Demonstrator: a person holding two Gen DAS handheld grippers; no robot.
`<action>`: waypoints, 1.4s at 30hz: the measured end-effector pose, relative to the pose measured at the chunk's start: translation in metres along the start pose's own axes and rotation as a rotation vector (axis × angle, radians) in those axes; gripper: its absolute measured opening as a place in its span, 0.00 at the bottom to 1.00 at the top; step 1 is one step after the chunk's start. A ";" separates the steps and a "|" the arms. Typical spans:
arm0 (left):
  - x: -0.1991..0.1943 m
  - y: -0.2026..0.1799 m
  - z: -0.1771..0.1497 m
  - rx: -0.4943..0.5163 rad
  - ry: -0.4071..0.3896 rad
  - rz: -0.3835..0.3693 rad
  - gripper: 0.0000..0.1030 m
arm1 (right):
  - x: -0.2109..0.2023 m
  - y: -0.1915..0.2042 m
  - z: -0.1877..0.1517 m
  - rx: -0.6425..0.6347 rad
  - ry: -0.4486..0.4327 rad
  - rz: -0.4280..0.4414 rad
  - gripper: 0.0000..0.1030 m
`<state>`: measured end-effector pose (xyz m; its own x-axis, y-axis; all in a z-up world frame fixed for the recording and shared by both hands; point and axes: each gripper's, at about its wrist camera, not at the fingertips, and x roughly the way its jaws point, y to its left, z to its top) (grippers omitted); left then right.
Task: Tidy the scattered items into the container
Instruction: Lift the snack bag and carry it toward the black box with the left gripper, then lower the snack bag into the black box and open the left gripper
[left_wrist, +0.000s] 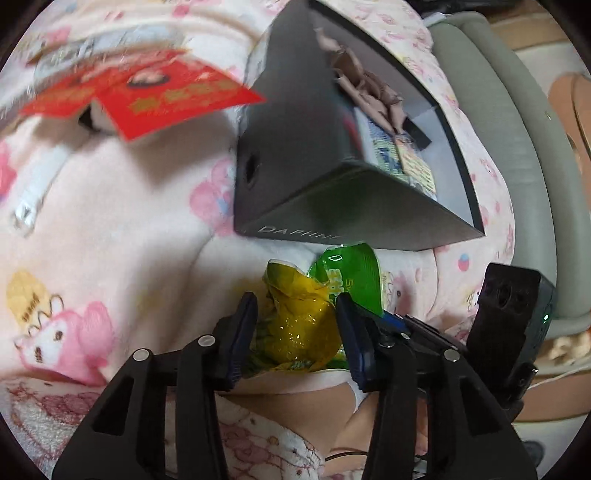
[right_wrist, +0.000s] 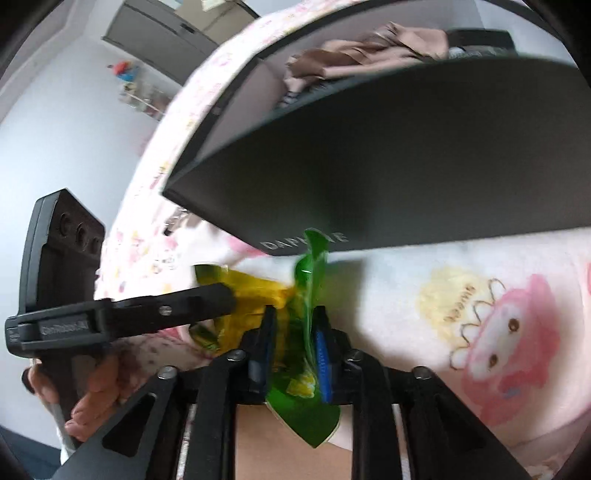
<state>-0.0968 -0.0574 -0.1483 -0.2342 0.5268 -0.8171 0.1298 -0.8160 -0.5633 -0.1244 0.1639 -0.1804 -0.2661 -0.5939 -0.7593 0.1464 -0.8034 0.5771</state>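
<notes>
One pink cartoon-print blanket (left_wrist: 110, 206) covers the whole work surface, and on it stands one dark grey box (left_wrist: 295, 177), open at the top, with a beige crumpled cloth (left_wrist: 369, 88) and some printed packets inside. Just in front of the box's lettered wall lies one green and yellow snack wrapper (left_wrist: 306, 314), crumpled, its long axis running from the grippers toward the box, with a green end pointing up at that wall. Two grippers meet on it. The left gripper (left_wrist: 297, 325) has its jaws about half open on either side of the yellow bulge; whether its pads press the foil cannot be told from its own blurred view. The right gripper (right_wrist: 293, 336) has its jaws nearly closed, pinching the green flap between the blue pads. Only the left wrist view shows two red envelopes (left_wrist: 147, 92) and one white cable plug (left_wrist: 37, 195) lying on the blanket to the left of the box. Only the right wrist view shows the person's hand (right_wrist: 92, 398) around the left gripper's handle, and a white wall with a cabinet beyond.
</notes>
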 end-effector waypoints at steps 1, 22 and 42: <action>-0.003 0.001 -0.001 0.000 -0.012 0.000 0.25 | -0.001 0.000 0.000 -0.005 -0.006 -0.001 0.13; -0.044 -0.103 0.064 0.194 -0.200 -0.162 0.15 | -0.125 0.043 0.068 -0.114 -0.264 -0.020 0.12; 0.024 -0.093 0.100 0.175 -0.194 -0.005 0.28 | -0.094 -0.004 0.096 -0.058 -0.255 -0.278 0.13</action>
<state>-0.2108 0.0076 -0.1032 -0.4170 0.4891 -0.7661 -0.0366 -0.8512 -0.5235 -0.1920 0.2270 -0.0828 -0.5310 -0.3292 -0.7808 0.0873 -0.9378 0.3360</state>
